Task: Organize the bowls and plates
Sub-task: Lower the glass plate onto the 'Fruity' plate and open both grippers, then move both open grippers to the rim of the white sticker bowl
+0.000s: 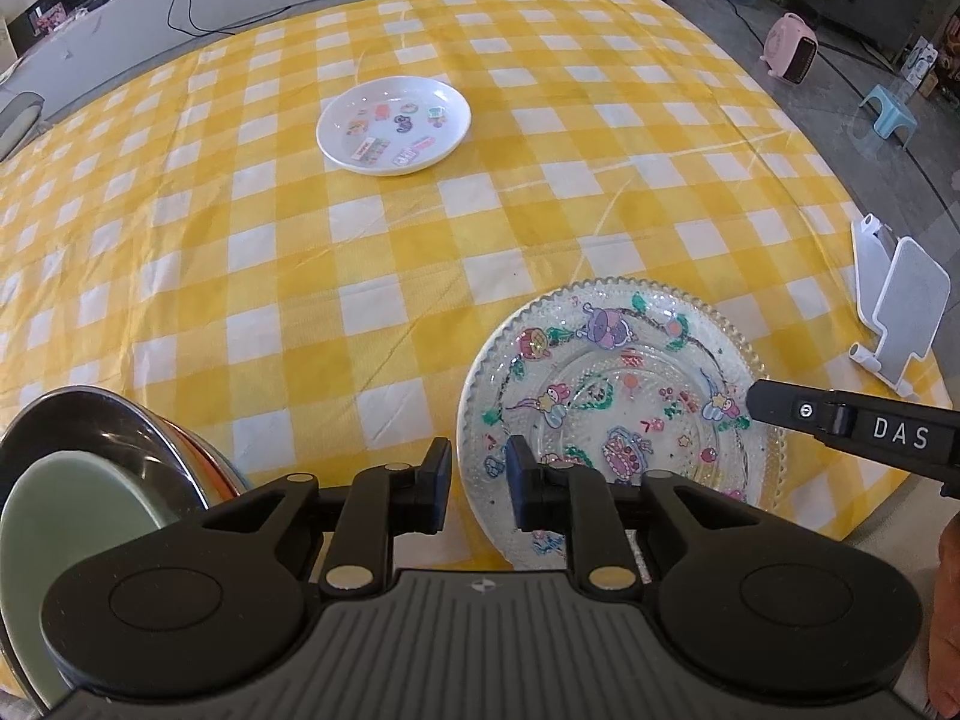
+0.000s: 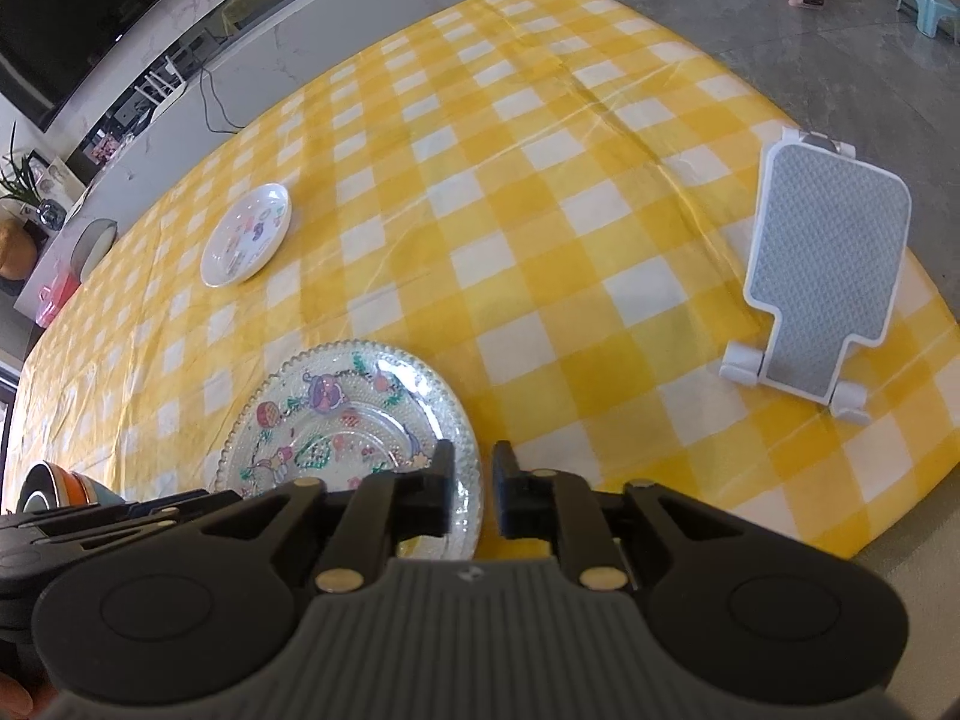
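A clear glass plate (image 1: 618, 396) with cartoon drawings lies on the yellow checked tablecloth (image 1: 300, 276) near the front edge; it also shows in the right wrist view (image 2: 342, 414). My left gripper (image 1: 479, 471) straddles its left rim, jaws apart. My right gripper (image 2: 471, 480) straddles its right rim, jaws apart, and shows in the left view (image 1: 762, 402). A small white plate (image 1: 394, 123) with stickers lies farther back, also in the right view (image 2: 247, 234). Stacked bowls (image 1: 90, 480), green inside a dark metal one, stand at the front left.
A white and grey phone stand (image 2: 822, 276) stands on the table's right side near the edge, also in the left view (image 1: 900, 312). The orange-banded bowl stack (image 2: 57, 489) shows at the left in the right view. Floor lies beyond the table's right edge.
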The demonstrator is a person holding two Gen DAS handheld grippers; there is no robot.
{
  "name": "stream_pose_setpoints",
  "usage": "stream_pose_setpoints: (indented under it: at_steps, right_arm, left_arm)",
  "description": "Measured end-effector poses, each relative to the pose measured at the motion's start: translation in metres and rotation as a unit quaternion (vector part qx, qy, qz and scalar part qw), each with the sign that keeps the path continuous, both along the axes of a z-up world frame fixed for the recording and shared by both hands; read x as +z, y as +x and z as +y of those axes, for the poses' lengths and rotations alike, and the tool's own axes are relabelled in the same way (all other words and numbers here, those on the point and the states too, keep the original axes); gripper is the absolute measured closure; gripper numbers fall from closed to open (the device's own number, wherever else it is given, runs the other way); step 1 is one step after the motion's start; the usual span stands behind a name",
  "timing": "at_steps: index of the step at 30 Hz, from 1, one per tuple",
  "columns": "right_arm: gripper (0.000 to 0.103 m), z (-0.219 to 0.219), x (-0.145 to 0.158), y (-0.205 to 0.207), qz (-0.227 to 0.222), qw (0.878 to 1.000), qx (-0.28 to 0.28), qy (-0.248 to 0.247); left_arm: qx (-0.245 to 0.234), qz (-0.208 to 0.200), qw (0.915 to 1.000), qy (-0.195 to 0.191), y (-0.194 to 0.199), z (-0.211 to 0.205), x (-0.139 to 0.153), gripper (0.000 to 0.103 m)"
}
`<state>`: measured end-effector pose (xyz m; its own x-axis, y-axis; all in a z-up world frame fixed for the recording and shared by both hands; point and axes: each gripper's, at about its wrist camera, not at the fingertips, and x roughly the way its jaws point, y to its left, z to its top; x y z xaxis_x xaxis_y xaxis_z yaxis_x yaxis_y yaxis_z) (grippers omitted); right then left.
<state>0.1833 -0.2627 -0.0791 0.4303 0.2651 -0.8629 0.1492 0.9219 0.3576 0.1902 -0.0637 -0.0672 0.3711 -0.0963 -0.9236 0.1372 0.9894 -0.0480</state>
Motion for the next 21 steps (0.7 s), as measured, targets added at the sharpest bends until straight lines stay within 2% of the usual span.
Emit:
stream_pose_setpoints:
  at_steps: [1, 6, 10, 16, 21]
  right_arm:
    - [0.071, -0.001, 0.0, 0.0, -0.001, 1.0, -0.002, 0.001]
    - [0.067, -0.001, 0.006, -0.002, -0.017, 1.0, -0.005, -0.002]
    - [0.06, -0.005, 0.014, -0.006, -0.042, 0.999, -0.016, -0.004]
    - [0.058, -0.004, 0.024, -0.003, -0.075, 0.996, -0.045, 0.007]
    - [0.055, 0.006, 0.031, 0.005, -0.092, 0.994, -0.049, 0.01]
  left_arm:
    - [0.001, -0.001, 1.0, -0.003, 0.0, 0.001, 0.001, 0.07]
    - [0.001, -0.021, 0.9997, -0.012, -0.003, 0.003, 0.012, 0.064]
    - [-0.009, -0.035, 0.999, -0.025, -0.002, 0.006, 0.026, 0.062]
    - [-0.02, -0.044, 0.9981, -0.039, 0.008, 0.017, 0.048, 0.062]
    - [-0.024, -0.054, 0.9977, -0.035, 0.025, 0.03, 0.063, 0.062]
